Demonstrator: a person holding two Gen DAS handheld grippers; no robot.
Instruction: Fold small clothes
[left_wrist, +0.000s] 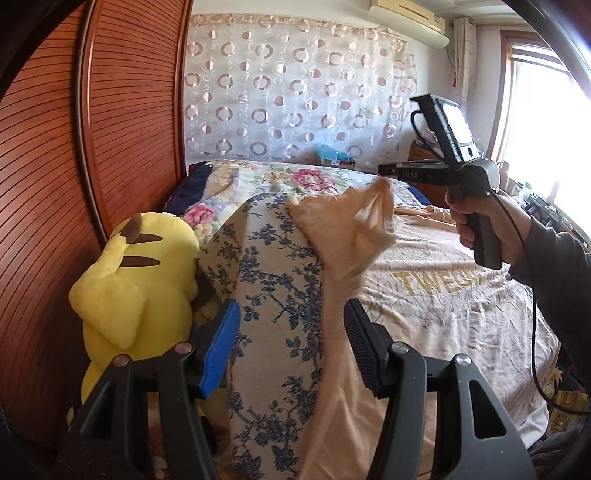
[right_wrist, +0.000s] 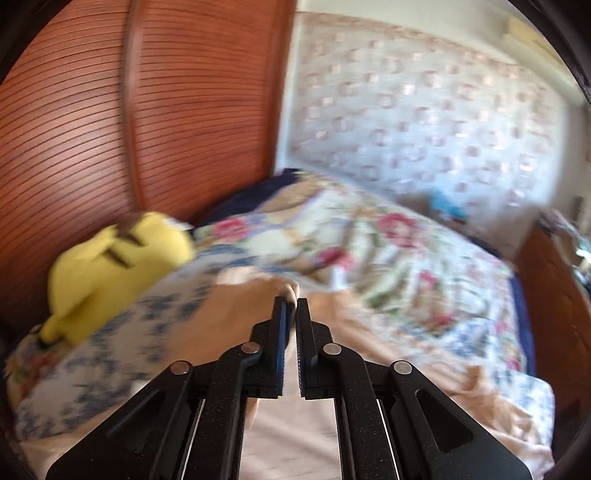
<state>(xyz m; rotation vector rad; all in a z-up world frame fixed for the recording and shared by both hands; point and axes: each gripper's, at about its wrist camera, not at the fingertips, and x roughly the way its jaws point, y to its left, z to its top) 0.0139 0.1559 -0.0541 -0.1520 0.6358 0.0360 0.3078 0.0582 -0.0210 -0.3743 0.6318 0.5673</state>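
Note:
A thin beige garment (left_wrist: 343, 236) drapes over a blue-flowered pillow (left_wrist: 269, 266) on the bed. One corner of it is pulled up to my right gripper (left_wrist: 382, 170), which a person's hand (left_wrist: 480, 218) holds above the bed. In the right wrist view that gripper (right_wrist: 291, 306) is nearly closed, pinching the beige garment (right_wrist: 229, 314) at its tips; the view is blurred. My left gripper (left_wrist: 291, 347) hovers over the pillow with its jaws apart. The garment's lower part runs beneath them, nearer the right finger, and neither pad presses on it.
A yellow plush toy (left_wrist: 136, 273) leans against the slatted wooden panel (left_wrist: 92, 147) to the left of the pillow. A floral quilt (left_wrist: 295, 177) is heaped at the back. A printed beige sheet (left_wrist: 443, 295) covers the bed to the right, with a bright window (left_wrist: 535, 129) beyond.

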